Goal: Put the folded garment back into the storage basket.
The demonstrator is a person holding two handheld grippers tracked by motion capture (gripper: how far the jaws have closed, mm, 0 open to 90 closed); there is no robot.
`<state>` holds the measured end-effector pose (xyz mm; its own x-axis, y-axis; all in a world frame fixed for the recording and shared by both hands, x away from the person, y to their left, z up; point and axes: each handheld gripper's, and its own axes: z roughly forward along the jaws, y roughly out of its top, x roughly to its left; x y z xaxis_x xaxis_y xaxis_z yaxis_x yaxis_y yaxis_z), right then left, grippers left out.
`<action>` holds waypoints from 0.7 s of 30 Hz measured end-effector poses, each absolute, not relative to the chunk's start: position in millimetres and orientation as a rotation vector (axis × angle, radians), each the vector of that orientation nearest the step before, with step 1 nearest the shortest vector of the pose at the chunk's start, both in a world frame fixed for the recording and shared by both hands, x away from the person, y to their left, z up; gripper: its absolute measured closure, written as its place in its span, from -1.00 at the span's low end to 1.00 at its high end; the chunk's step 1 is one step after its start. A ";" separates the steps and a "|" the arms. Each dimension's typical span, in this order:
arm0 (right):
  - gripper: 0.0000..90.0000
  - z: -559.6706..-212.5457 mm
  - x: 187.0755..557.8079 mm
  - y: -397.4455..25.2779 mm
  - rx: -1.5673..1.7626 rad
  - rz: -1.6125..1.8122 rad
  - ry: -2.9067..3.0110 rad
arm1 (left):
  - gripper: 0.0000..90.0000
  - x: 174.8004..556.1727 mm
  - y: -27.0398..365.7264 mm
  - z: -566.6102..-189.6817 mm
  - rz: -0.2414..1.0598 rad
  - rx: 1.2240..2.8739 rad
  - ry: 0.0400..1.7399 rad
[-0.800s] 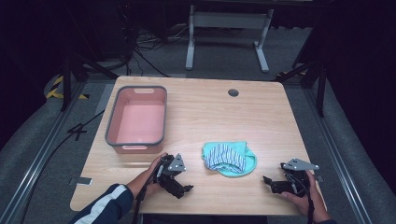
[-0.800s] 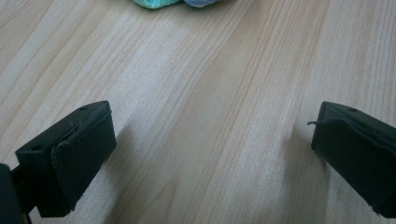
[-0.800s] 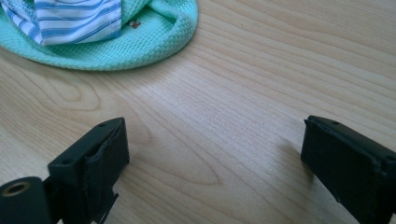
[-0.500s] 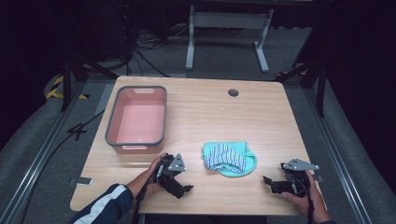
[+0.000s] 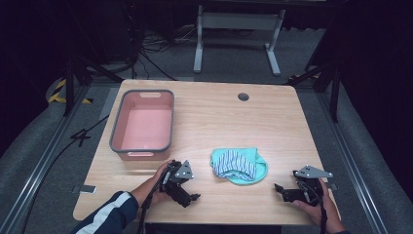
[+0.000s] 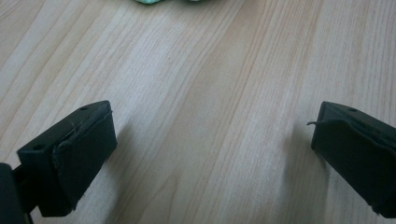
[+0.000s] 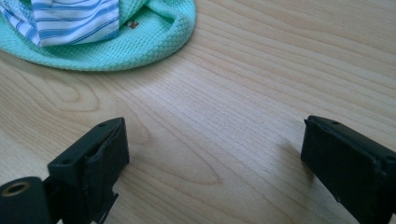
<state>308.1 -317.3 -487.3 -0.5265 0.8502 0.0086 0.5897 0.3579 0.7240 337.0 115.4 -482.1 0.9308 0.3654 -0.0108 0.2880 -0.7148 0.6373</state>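
A mint-green knitted cloth (image 5: 259,171) lies crumpled near the table's front middle, with a blue-and-white striped cloth (image 5: 234,162) bunched on top of it. Both cloths show in the right gripper view, green (image 7: 140,46) and striped (image 7: 70,18). My left gripper (image 5: 191,197) rests low on the wood to the left of the cloths, open, with bare table between its jaws (image 6: 210,149). My right gripper (image 5: 278,187) sits to the right of the cloths, open and holding nothing (image 7: 215,158). A green edge of the cloth (image 6: 149,1) peeks in at the top of the left gripper view.
A pink tub with a grey rim (image 5: 116,131) stands at the table's left, nothing visible inside. A round cable hole (image 5: 243,96) sits near the far edge. Beyond the table are a metal stand (image 5: 234,29) and floor cables.
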 end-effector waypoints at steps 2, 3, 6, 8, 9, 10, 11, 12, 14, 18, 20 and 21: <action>-0.83 -487.3 308.3 -317.7 1.257 0.974 2.261 | -1.00 336.7 116.3 -481.6 0.144 2.420 0.465; -0.83 -487.2 308.3 -317.9 1.255 0.975 2.264 | -1.00 337.6 116.8 -481.1 0.141 2.430 0.450; -0.83 -487.2 308.3 -318.6 1.253 0.977 2.266 | -1.00 339.8 116.6 -480.3 0.134 2.438 0.434; -0.83 -487.3 308.2 -319.6 1.245 0.973 2.270 | -1.00 340.3 116.2 -480.1 0.133 2.442 0.431; -0.83 -487.1 307.6 -319.9 1.253 0.976 2.268 | -0.99 341.3 115.5 -479.3 0.135 2.445 0.432; -0.83 -487.2 307.4 -320.2 1.252 0.975 2.267 | -0.97 341.4 115.4 -479.0 0.137 2.444 0.434; -0.83 -487.3 307.2 -320.4 1.251 0.976 2.266 | -0.95 341.4 115.2 -479.2 0.136 2.438 0.437; -0.83 -487.3 307.1 -320.6 1.250 0.977 2.267 | -0.94 341.7 115.3 -478.5 0.134 2.440 0.440; -0.83 -487.3 307.0 -320.9 1.249 0.976 2.267 | -0.84 342.3 116.0 -477.4 0.130 2.434 0.437; -0.82 -486.5 307.3 -320.7 1.253 0.967 2.273 | -0.60 342.1 116.5 -475.4 0.126 2.429 0.421; -0.79 -486.1 307.0 -321.0 1.252 0.964 2.278 | -0.60 342.3 115.3 -475.0 0.127 2.430 0.428; -0.76 -485.8 306.9 -321.7 1.243 0.963 2.282 | -0.56 342.8 115.1 -473.5 0.143 2.432 0.420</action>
